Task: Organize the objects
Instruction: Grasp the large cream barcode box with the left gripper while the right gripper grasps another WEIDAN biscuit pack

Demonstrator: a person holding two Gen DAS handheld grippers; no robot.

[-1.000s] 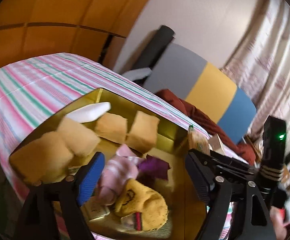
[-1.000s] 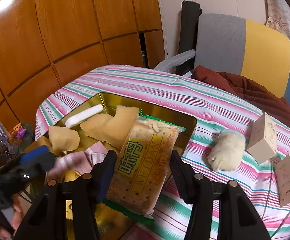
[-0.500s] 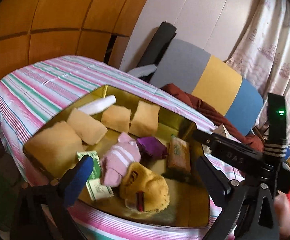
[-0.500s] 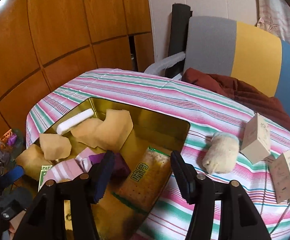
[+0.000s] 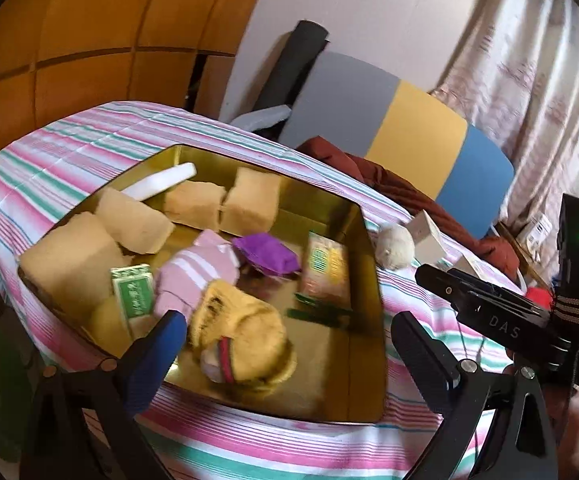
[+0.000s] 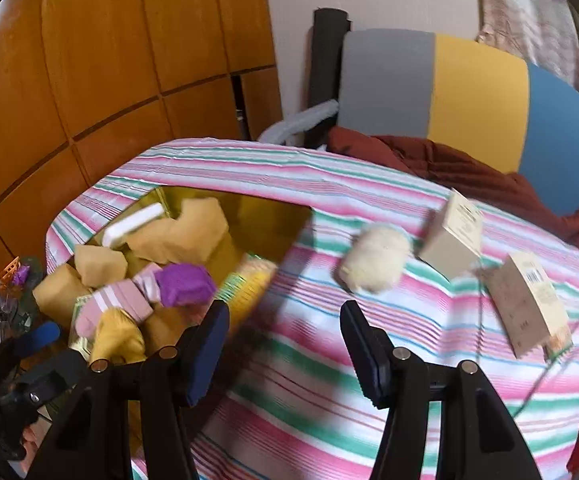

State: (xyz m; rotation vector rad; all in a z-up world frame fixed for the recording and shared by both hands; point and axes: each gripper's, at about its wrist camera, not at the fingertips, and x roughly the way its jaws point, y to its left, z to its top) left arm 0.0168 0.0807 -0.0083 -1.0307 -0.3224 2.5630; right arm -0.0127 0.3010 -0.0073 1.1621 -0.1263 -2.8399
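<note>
On the striped counter, the gold tin tray now holds one item more than it did a second ago: the cracker packet, which was then gripped upright in the right gripper, lies flat against the tray's right wall, beside a purple pouch and a pink striped sock. The right gripper's jaws stand about half apart with nothing between them, and its view has swung off the tray toward the things left out on the cloth: a cream plush toy just past the tray's corner, a small carton beside it and a second carton nearer the counter's edge. The left gripper has pulled back from the tray; its jaws have spread from partly open to their widest and hold nothing, with a yellow plush toy lying in the tray below them. A green card pack and tan sponge blocks fill the tray's far side. By the look of it the packet is stowed, and the plush toy and two cartons are what remains to be gathered.
</note>
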